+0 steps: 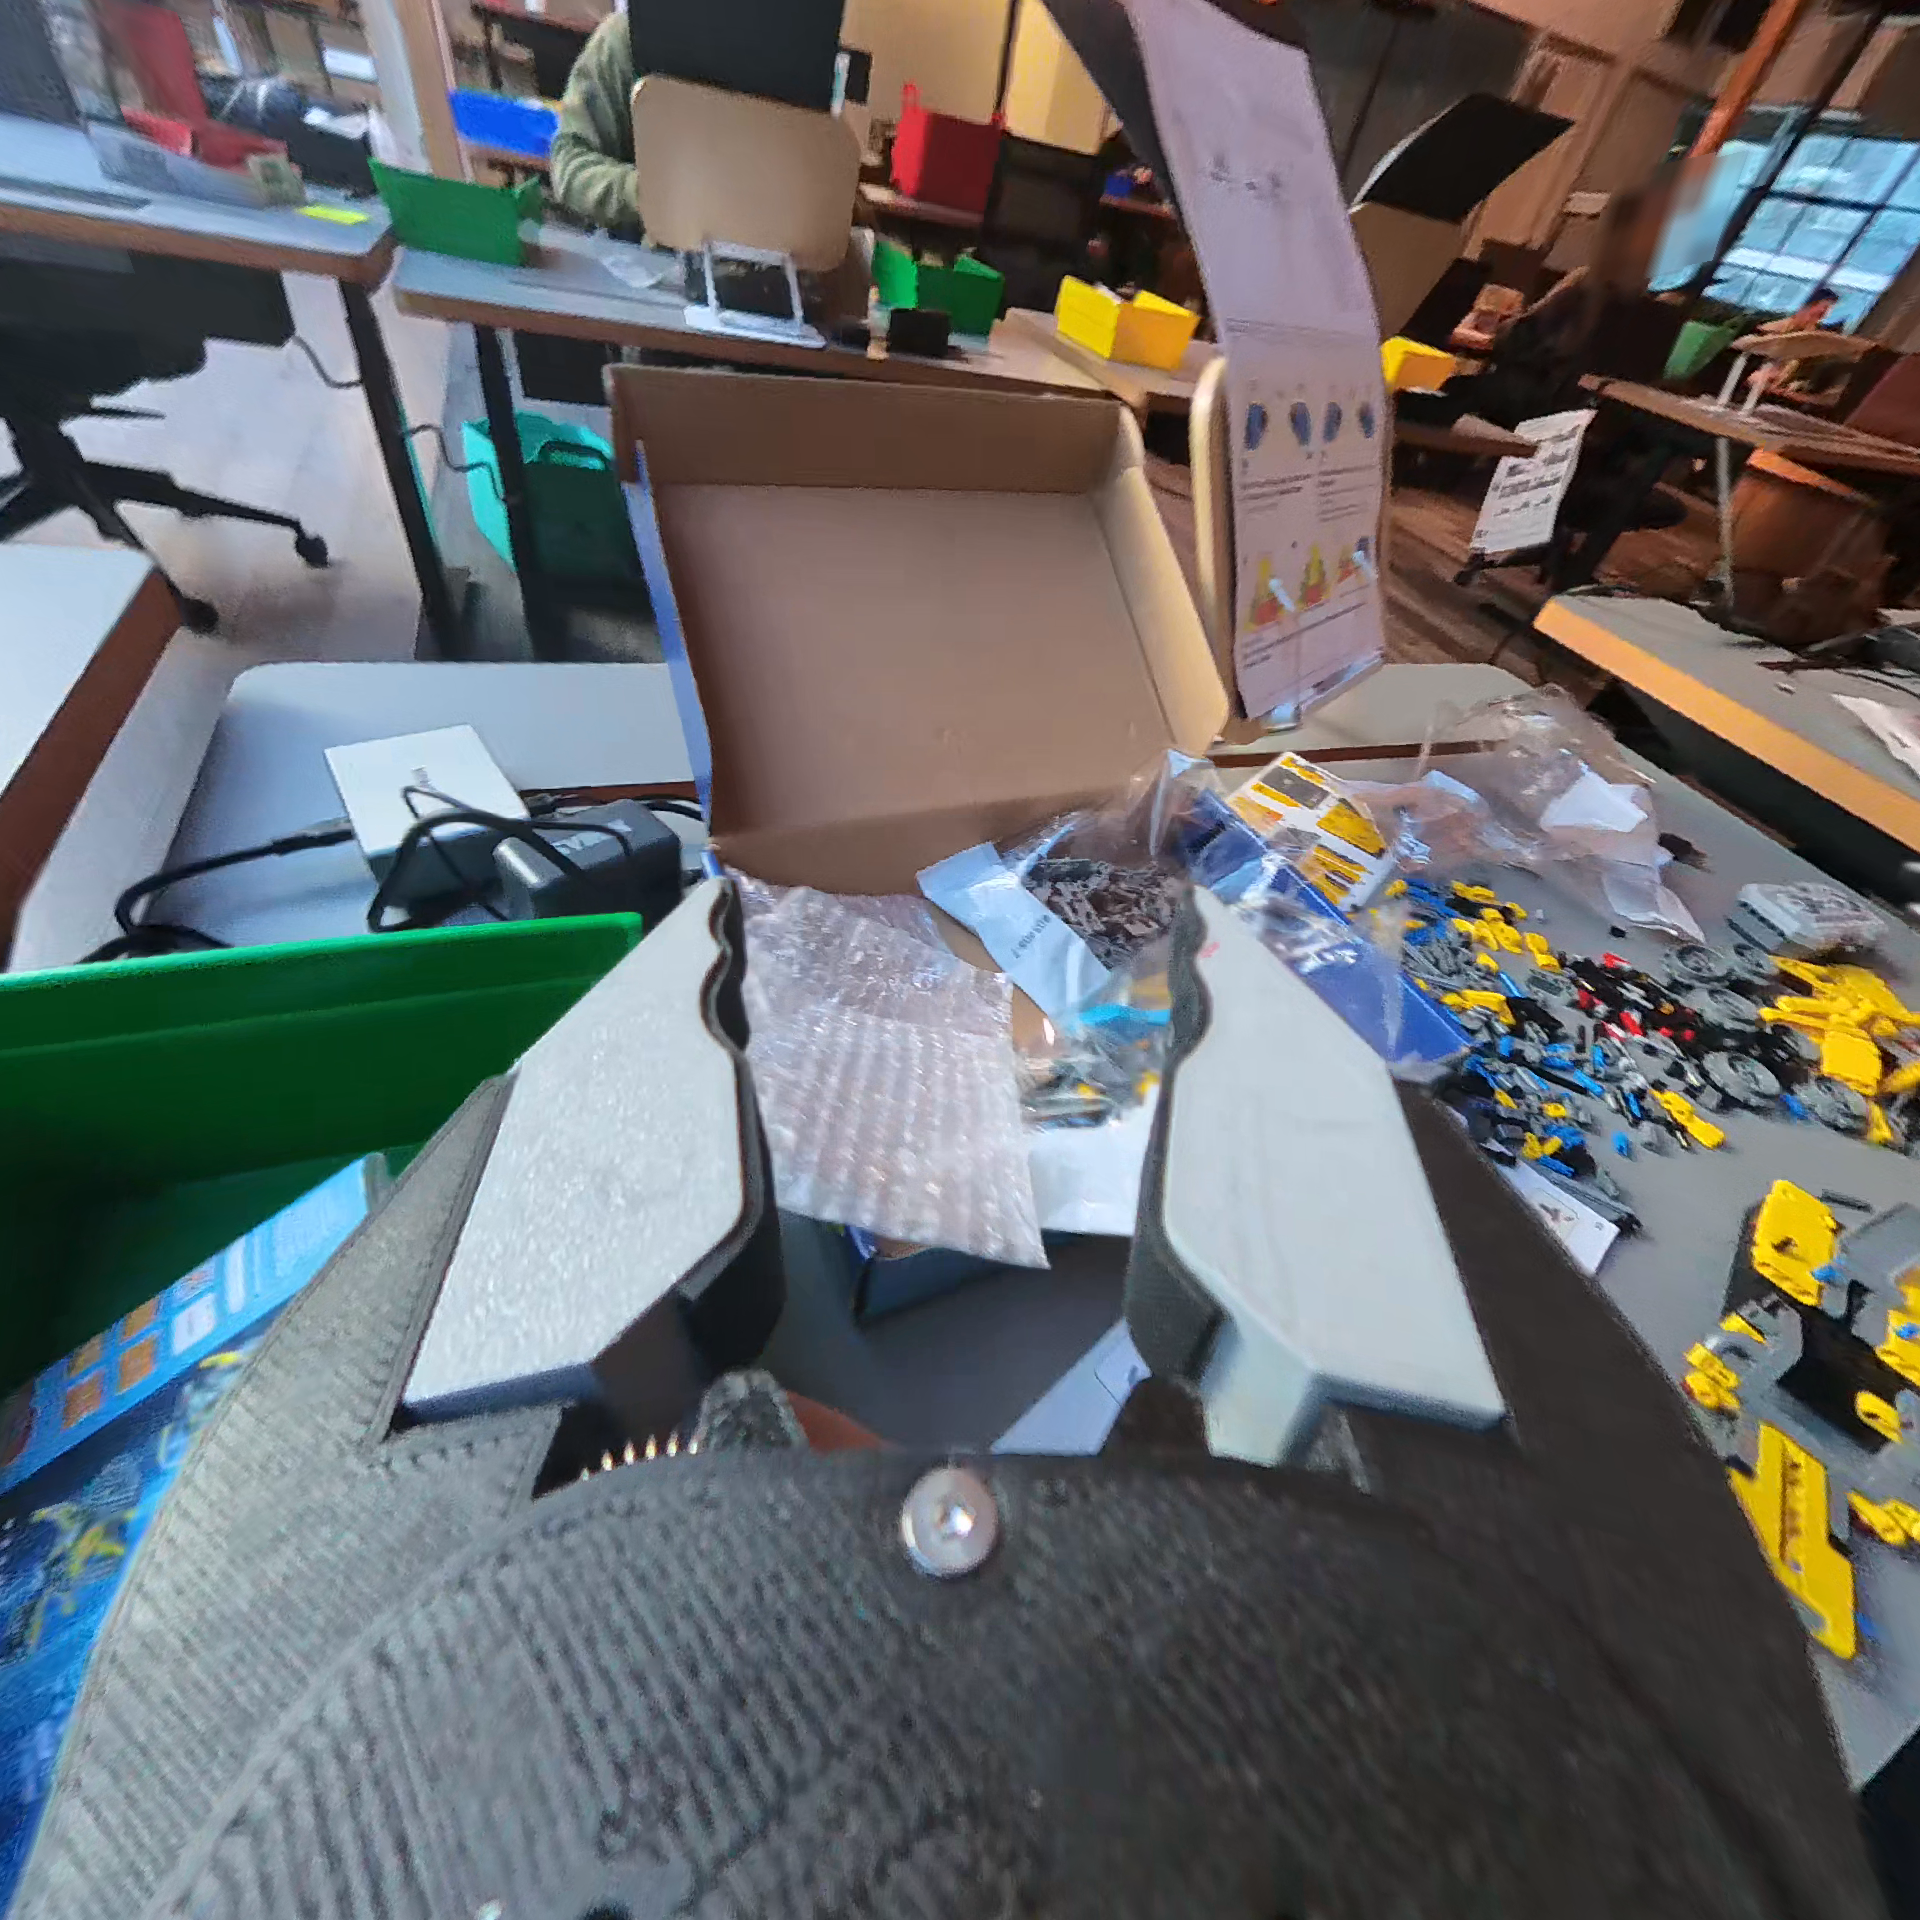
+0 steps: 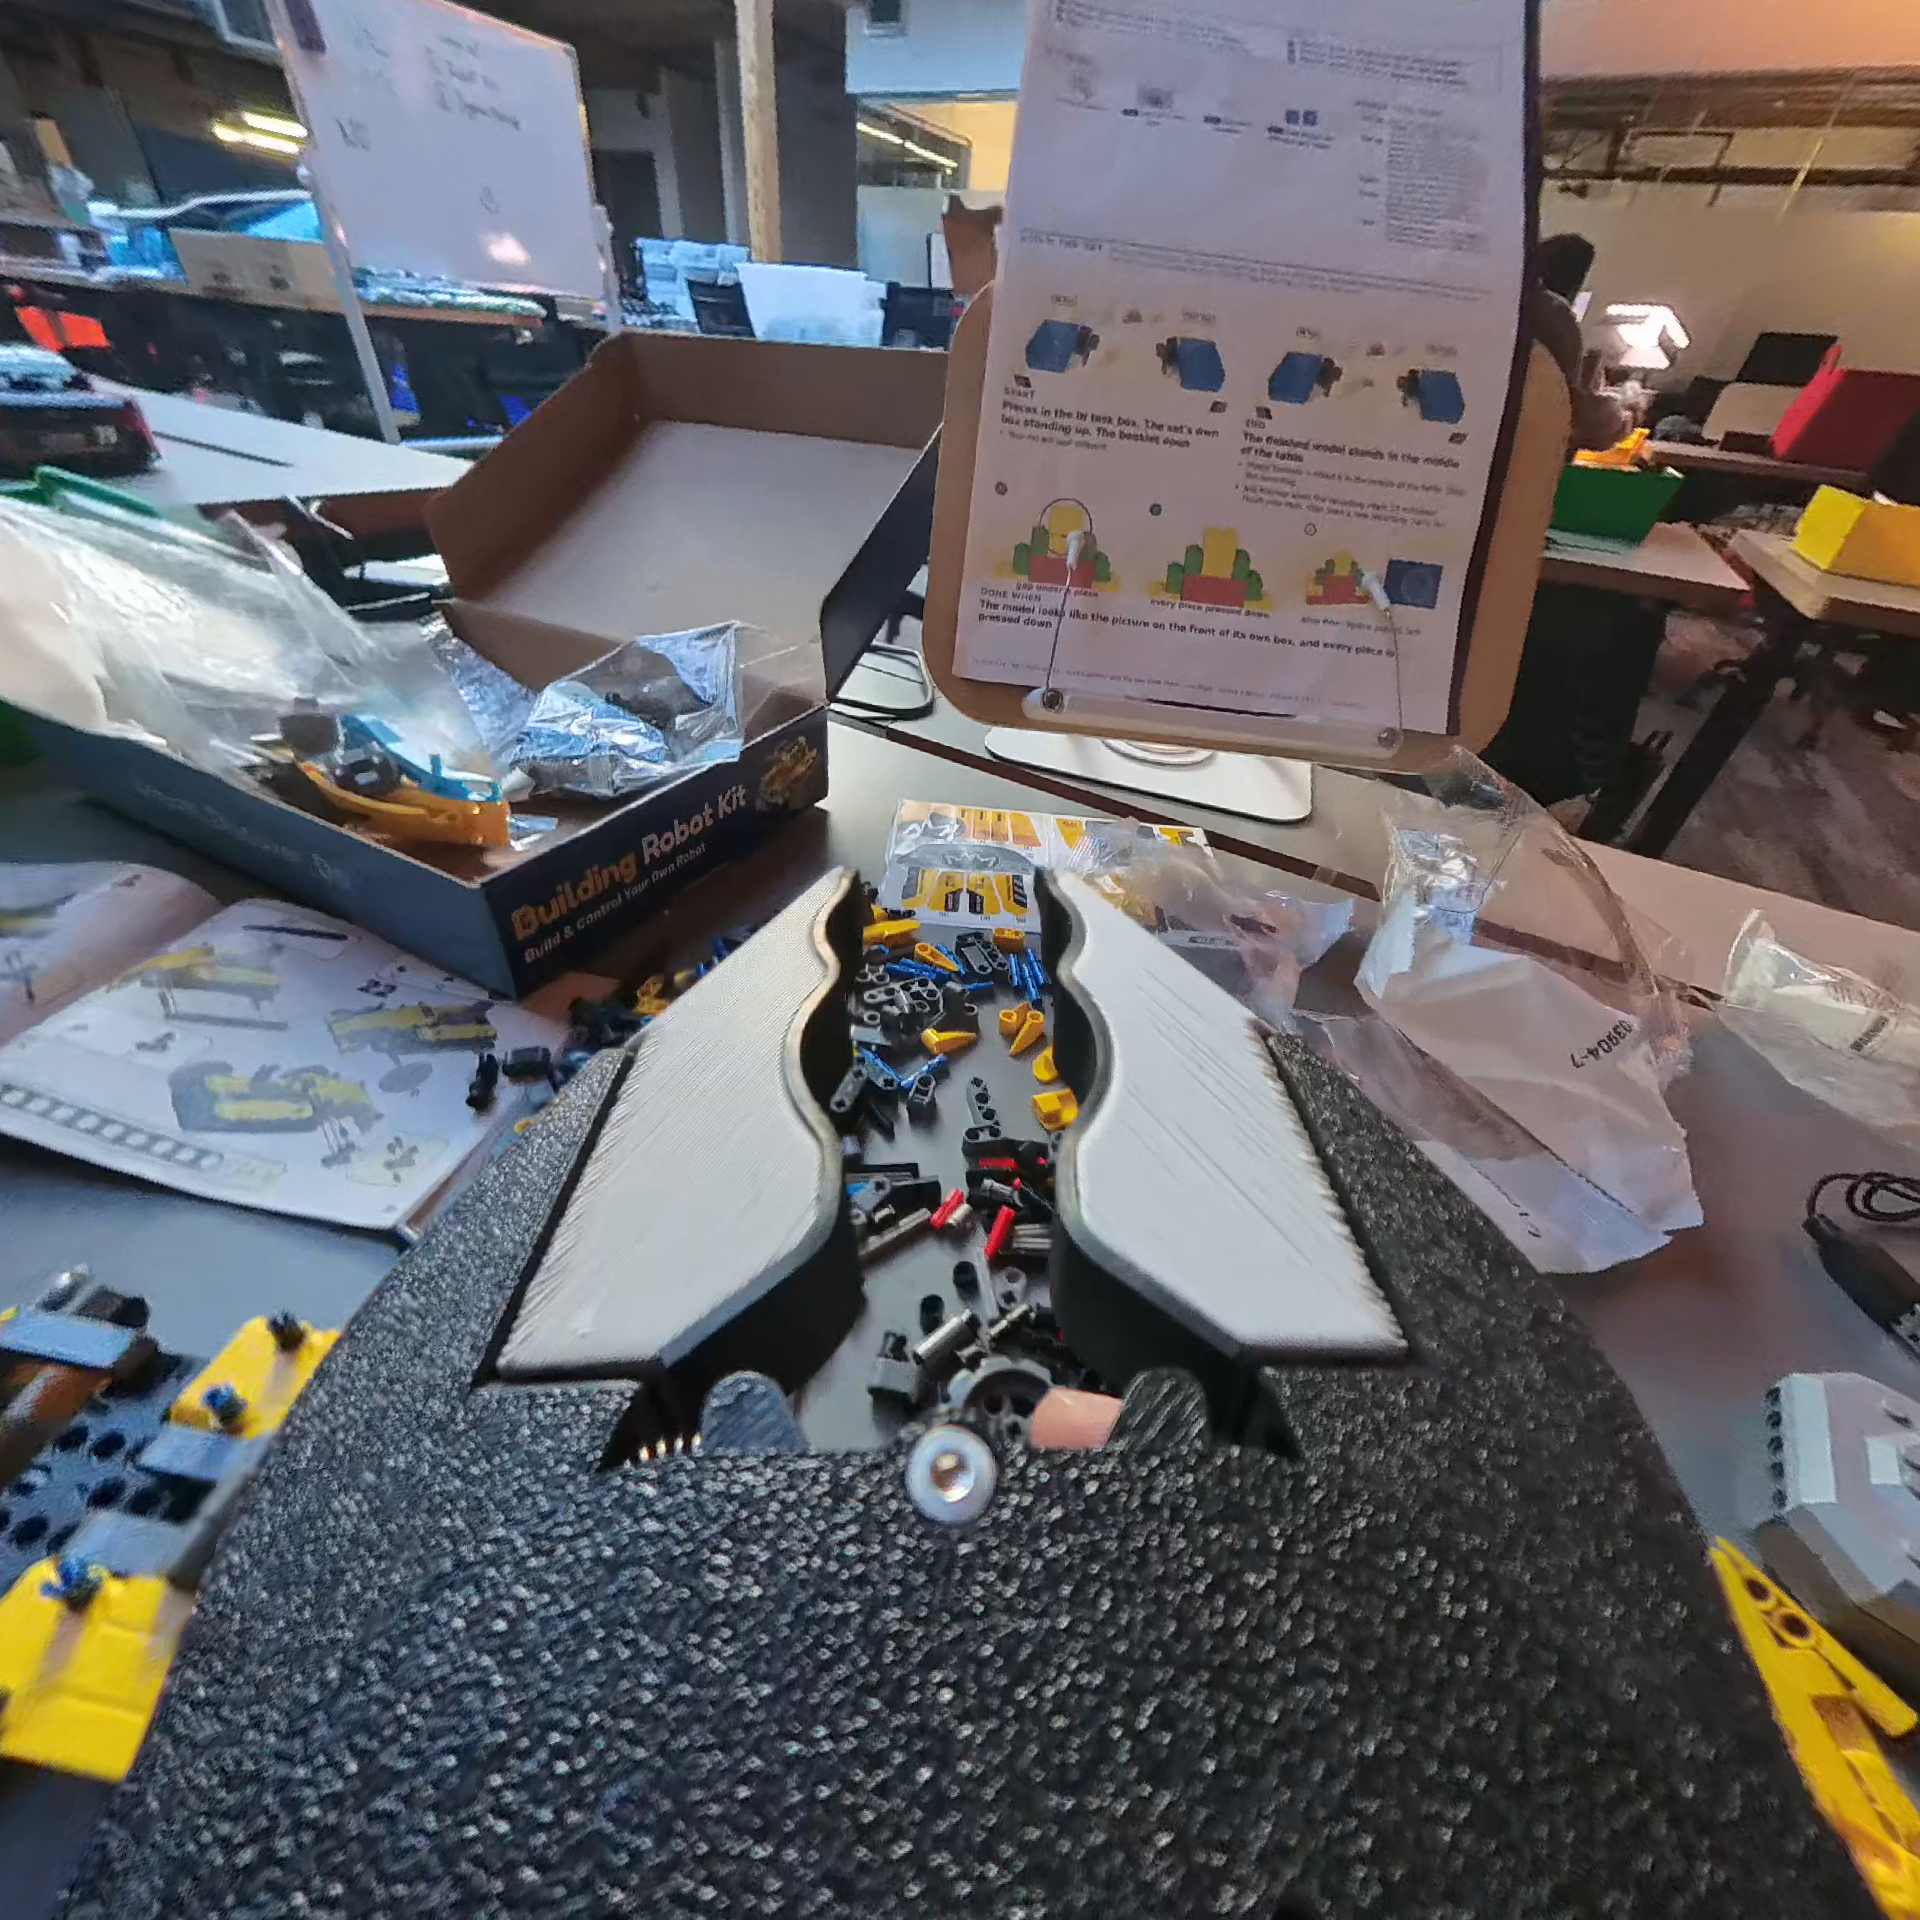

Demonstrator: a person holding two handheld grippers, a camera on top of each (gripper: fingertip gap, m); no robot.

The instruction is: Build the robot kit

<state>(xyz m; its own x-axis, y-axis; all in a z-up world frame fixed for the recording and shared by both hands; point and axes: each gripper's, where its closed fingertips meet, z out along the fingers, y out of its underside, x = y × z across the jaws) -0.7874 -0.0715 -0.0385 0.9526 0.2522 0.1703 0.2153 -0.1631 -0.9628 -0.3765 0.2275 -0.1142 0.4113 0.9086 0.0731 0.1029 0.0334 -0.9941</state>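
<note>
both grippers empty: left gripper [image 1: 961, 935] gapes wide over the bubble wrap [image 1: 883, 1081] in the kit box [image 1: 894, 623]; right gripper [image 2: 951, 904], part open, hovers above loose building pieces [image 2: 951, 1091] spread for picking.

An open cardboard box [image 2: 665, 520] holds bubble wrap [image 1: 883, 1060] and plastic bags [image 2: 623, 717]. Loose yellow, blue and black pieces [image 2: 945, 1049] litter the table [image 2: 1714, 1340]. A booklet [image 2: 239, 1049] lies open beside a propped instruction sheet [image 2: 1247, 364]. A green bin [image 1: 260, 1039] stands nearby.

Right wrist view: box [image 2: 582, 873] at ten o'clock, stand [image 2: 1247, 717] at one, parts [image 2: 935, 1060] centre, booklet [image 2: 239, 1049] at nine.
</note>
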